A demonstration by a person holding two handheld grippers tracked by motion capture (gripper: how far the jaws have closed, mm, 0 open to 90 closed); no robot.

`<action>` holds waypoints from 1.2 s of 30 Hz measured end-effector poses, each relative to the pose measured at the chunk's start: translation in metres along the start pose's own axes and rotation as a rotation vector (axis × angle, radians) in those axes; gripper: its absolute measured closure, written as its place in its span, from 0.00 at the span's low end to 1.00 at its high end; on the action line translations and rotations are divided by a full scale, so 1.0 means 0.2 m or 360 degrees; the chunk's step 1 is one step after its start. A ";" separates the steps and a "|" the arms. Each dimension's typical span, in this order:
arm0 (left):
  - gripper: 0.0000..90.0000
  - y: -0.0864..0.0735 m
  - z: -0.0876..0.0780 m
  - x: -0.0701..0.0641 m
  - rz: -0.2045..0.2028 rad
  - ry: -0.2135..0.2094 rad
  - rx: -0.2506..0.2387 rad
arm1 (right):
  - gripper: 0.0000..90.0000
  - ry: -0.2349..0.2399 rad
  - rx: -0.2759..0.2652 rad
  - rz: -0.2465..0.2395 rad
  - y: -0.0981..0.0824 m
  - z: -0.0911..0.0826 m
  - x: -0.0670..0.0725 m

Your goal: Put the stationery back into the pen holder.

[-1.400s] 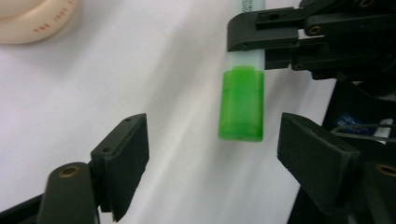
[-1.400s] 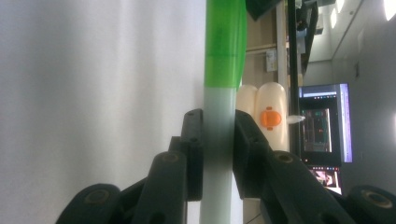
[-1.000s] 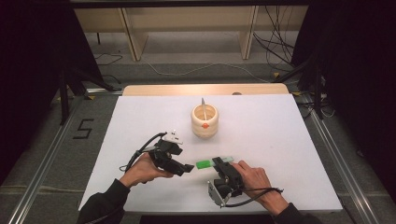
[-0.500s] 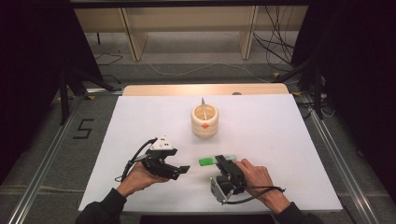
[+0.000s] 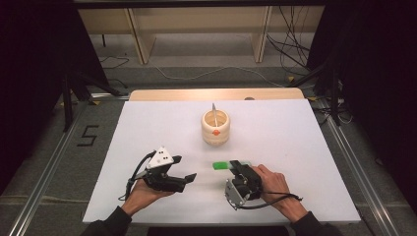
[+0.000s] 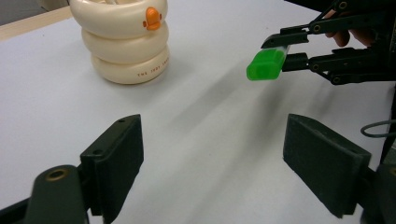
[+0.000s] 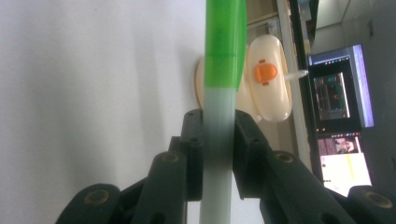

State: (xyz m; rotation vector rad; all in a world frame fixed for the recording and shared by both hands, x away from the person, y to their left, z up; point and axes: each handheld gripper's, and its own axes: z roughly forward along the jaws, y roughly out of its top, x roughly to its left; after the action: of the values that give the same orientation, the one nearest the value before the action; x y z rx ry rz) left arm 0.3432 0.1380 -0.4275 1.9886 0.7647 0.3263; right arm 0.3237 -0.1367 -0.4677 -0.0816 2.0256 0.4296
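Two tools work over a matte white worktop [image 5: 295, 147], smooth and rectangular, with a pale wooden strip along its far edge. At the near left, the left tool [image 5: 189, 177] lies in the person's left hand [image 5: 142, 194], tipped almost level with its black jaws aimed right; a grey three-cornered plate sits on top and a black cable loops off to the left. Its jaws stand wide apart with nothing between them, the flat dark pads facing each other across bare worktop in the left gripper view.

Farther back, near the middle of the worktop, stands a cream pot [image 5: 216, 127] shaped like three stacked rounded rings, glossy, with a small orange knob on its front and a thin pale stick rising from its mouth.

To the near right, the right tool [image 5: 235, 166] is held in the right hand [image 5: 273, 184], its body rolled onto its side and its jaws pointing left and a little away. The jaws are clamped on a marker [image 5: 222, 165]: a frosted pale barrel between the pads, with its translucent green cap, blocky and smooth, jutting out to the left just above the worktop, well apart from the pot.
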 end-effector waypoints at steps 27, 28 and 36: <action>0.22 -0.07 -0.06 0.03 -0.0080 0.0147 -0.0152 | 0.86 0.0273 -0.0219 0.1182 -0.13 0.10 -0.33; 0.22 -0.07 -0.06 0.03 -0.0082 0.0153 -0.0155 | 0.86 0.0281 -0.0227 0.1224 -0.14 0.11 -0.34; 0.22 -0.07 -0.07 0.05 -0.0093 0.0173 -0.0164 | 0.86 0.0323 -0.0253 0.1580 -0.19 0.17 -0.44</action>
State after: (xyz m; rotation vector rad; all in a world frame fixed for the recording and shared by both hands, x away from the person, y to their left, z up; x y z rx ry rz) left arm 0.3382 0.1592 -0.4334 1.8597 0.8563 0.4337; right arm 0.4044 -0.1720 -0.4150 0.8431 2.1098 1.2315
